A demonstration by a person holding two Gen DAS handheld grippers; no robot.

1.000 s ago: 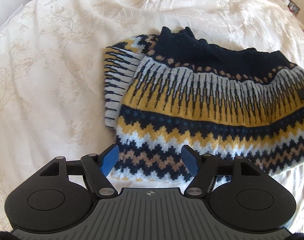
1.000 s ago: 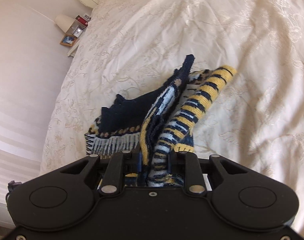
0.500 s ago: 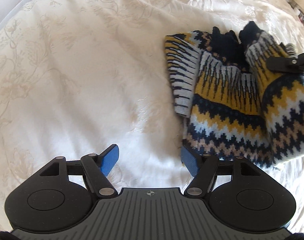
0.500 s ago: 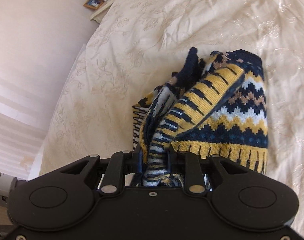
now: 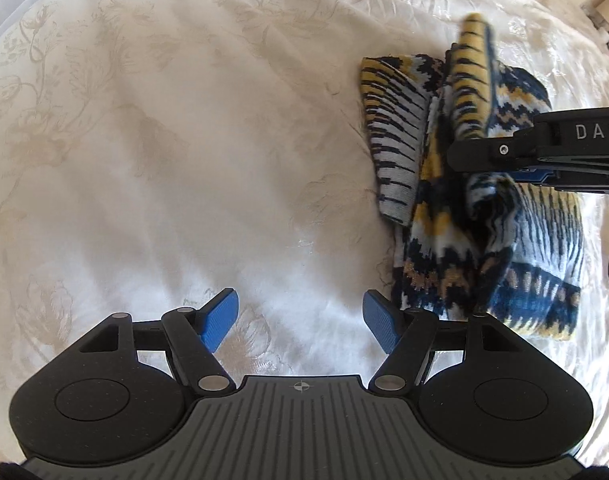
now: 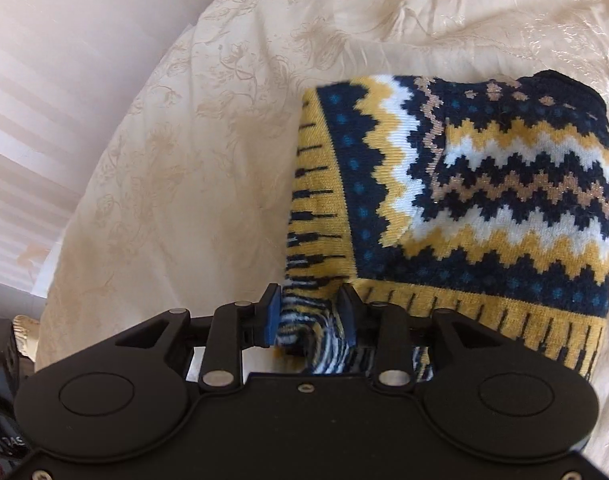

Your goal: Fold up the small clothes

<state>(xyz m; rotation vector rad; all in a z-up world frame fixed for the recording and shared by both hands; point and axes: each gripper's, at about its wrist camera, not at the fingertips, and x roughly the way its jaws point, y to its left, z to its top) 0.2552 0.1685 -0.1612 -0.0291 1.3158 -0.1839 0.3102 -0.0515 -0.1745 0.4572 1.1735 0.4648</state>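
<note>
**A:** What has been changed in the last second?

**B:** The navy, mustard and white zigzag-patterned knitted sweater [image 5: 480, 216] has been carried over itself. A second ago it was spread wide on the cream floral-embroidered bedspread [image 5: 176, 128]; now it is seen doubled, with one half laid across the other. In the right wrist view the folded-over panel [image 6: 484, 184] is shown lying flat, hem band nearest the camera.

**A:** And the hand-held grippers?

**B:** The right hand-held gripper [image 6: 308, 316] is still clenched on a bunch of the knit, which is pinched between its blue pads. The left hand-held gripper [image 5: 300, 320] is spread wide with nothing between its pads, just beside the sweater's near edge, over bare bedspread; it has been shifted off the garment.

**A:** What is meant for the task?

**B:** A lengthwise fold is judged to be nearly completed. The held edge has yet to be let go, and a striped sleeve [image 5: 396, 140] is left sticking out on the far side, so tidying may be needed.

**A:** Any containers?

**B:** None can be seen; the sweater is simply kept on the bed.
</note>
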